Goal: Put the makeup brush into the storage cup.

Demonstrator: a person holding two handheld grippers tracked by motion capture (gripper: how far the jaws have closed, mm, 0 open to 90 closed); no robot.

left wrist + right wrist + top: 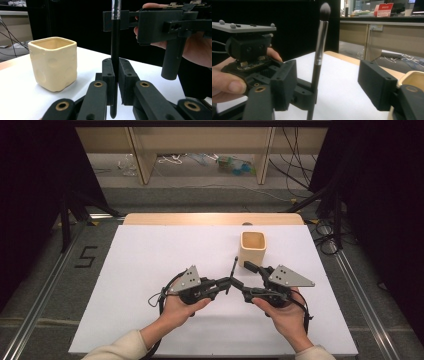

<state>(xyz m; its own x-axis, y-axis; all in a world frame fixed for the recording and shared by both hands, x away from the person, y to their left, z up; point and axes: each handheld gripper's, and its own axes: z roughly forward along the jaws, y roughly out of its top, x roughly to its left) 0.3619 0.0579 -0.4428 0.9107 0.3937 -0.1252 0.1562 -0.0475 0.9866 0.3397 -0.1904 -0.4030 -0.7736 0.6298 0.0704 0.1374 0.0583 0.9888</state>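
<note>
Two grippers, one makeup brush, cup waiting

Clamped upright in the left gripper (226, 283), low on its black handle: a makeup brush (319, 51), bristles up, just in front of the cream square cup (253, 249) on the white bench (145, 270). Probably held vertical for handover, or for dropping handle-first into the cup. Spread wide around the brush, touching nothing: the right gripper (245, 289), beside the cup. Cut off at the top of the left gripper view: the bristles. Hidden from every view: the cup's inside. Hard to judge: brush tip's height above the bench.
</note>
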